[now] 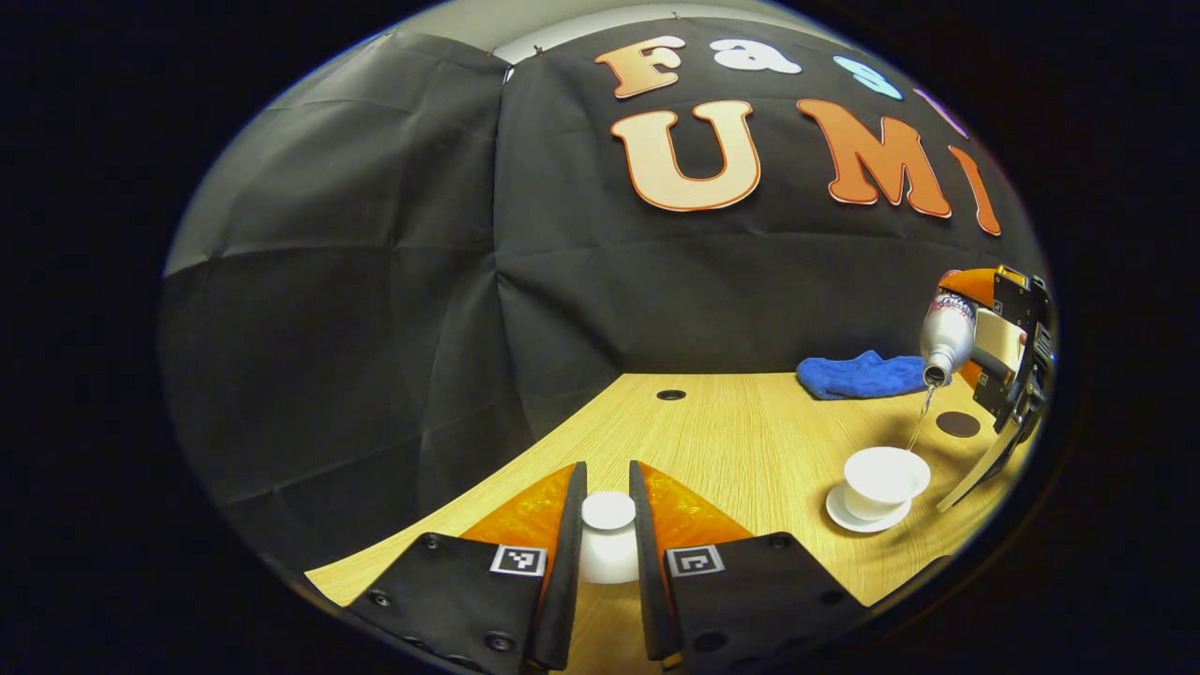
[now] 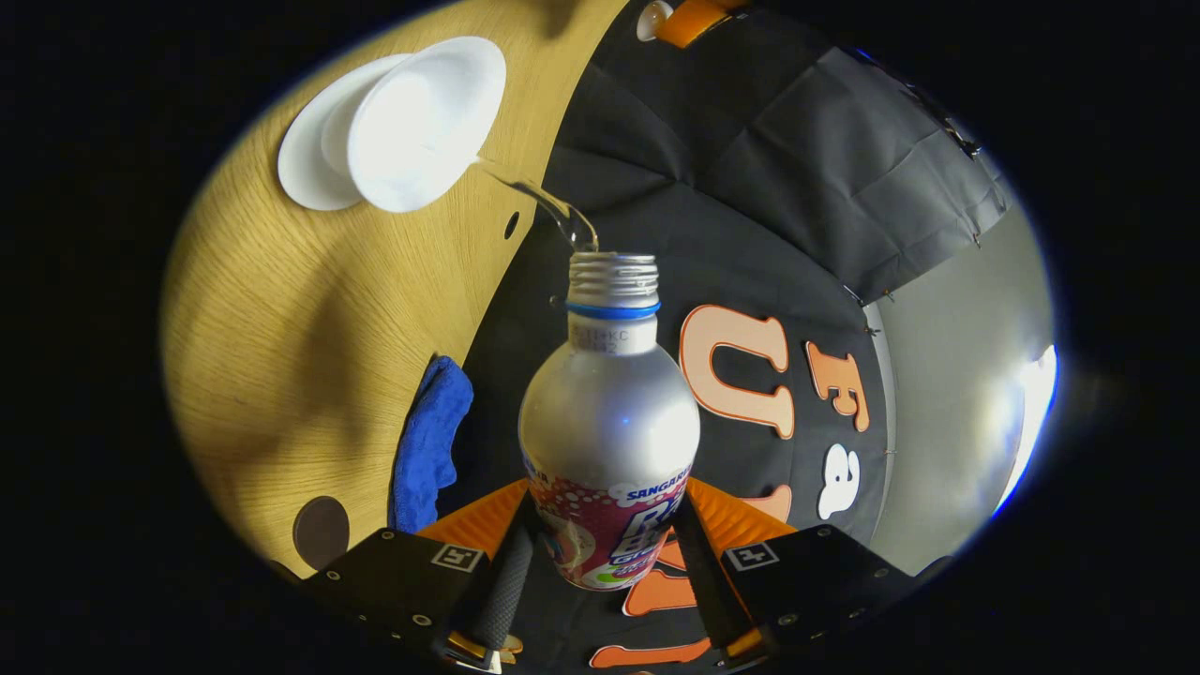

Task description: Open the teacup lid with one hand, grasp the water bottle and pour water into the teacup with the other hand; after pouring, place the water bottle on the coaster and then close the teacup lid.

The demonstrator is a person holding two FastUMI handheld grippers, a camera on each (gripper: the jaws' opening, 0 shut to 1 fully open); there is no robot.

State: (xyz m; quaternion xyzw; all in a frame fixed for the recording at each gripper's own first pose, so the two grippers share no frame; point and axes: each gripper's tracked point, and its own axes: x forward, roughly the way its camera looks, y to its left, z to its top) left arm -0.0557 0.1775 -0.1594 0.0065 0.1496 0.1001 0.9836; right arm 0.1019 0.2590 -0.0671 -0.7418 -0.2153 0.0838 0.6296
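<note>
- Pouring is in progress: a thin stream of water [image 2: 539,195] runs from the mouth of the water bottle [image 2: 609,422] into the open teacup [image 2: 427,117].
- Right gripper [image 2: 600,553]: jaws pinch the lower body of the water bottle, one finger on each side. The bottle is tipped, neck toward the cup.
- Left gripper [image 1: 607,544]: jaws are closed onto the teacup lid [image 1: 608,536], which sits between the two fingers. The left gripper view does not settle whether the lid is resting on the table [image 1: 731,431] or held just above it. It is well apart from the cup, to the cup's left.
- Teacup location: in the left gripper view the cup stands on its white saucer [image 1: 867,520] at the right side of the table, uncovered.
- Coaster [image 1: 957,424]: a dark round disc on the table, beyond the cup and near the bottle, with nothing on it. A blue cloth [image 1: 862,375] lies at the far edge of the table, near the booth wall.
- Steps judged complete: lid removed; bottle grasped; pour started.
- Steps judged remaining: end the pour and bring the bottle upright; stand it on the coaster; carry the lid right to the cup and seat it on the rim.
- The fill level inside the cup cannot be read.
</note>
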